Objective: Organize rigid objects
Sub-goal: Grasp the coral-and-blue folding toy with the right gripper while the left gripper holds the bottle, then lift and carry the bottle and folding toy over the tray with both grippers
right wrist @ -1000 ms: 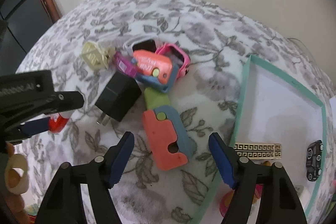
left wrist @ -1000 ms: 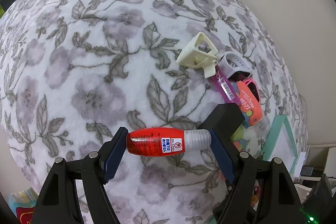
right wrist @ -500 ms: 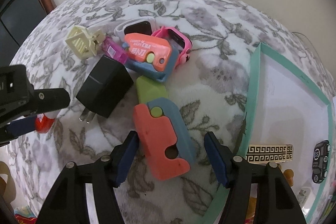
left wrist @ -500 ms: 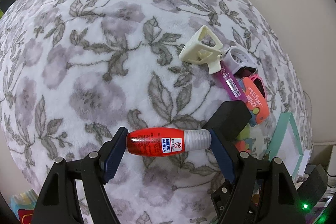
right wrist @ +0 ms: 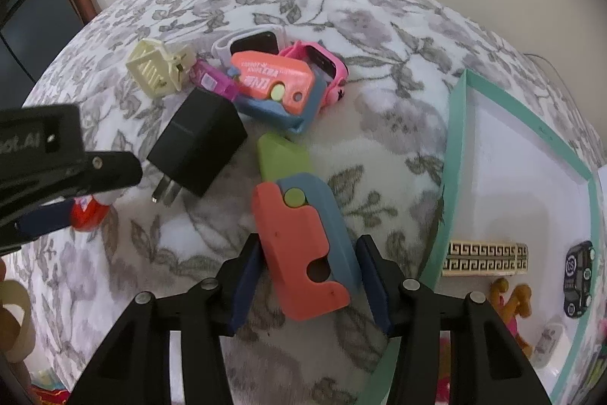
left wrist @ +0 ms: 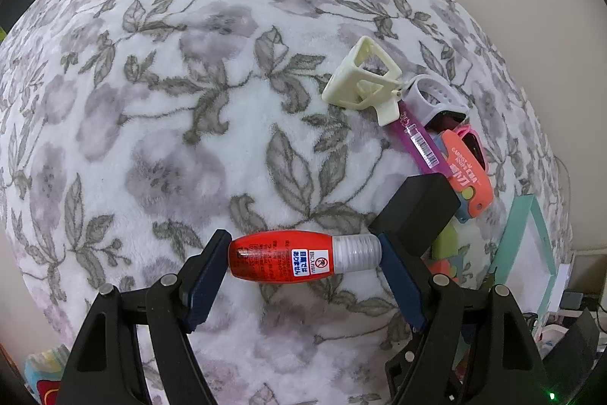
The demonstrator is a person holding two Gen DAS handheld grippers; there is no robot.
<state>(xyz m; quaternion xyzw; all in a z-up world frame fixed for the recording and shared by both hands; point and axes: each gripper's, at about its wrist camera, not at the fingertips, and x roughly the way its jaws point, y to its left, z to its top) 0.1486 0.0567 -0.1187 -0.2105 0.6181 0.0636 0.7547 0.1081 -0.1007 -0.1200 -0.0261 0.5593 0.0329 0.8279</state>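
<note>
Pointing steeply down at the floral blanket [left wrist: 182, 124], my left claw [left wrist: 305, 259] is clamped end to end on a small red bottle [left wrist: 280, 259], one pad on its red base, the other on its ribbed grey cap, the white label facing up. In the right wrist view the same bottle shows only as a red sliver under the black frame of the left claw.

My right claw [right wrist: 307, 276], also tipped sharply downward, is closing around a coral and blue folding toy [right wrist: 303, 245] with a green blade [right wrist: 280, 158] jutting from its far end. The toy lies on the blanket between the blue pads; whether they touch its sides yet I cannot tell.

Beyond it sits a loose heap: a black charger [right wrist: 197, 143] with prongs toward me, a cream clip [right wrist: 155, 73], a purple tube [right wrist: 214, 82], a second coral and blue toy [right wrist: 277, 90], a pink watch [right wrist: 322, 67] and a pale grey watch [right wrist: 250, 42]. To the right lies a teal-edged tray [right wrist: 455, 147] holding a patterned strip [right wrist: 485, 259] and some small items.
</note>
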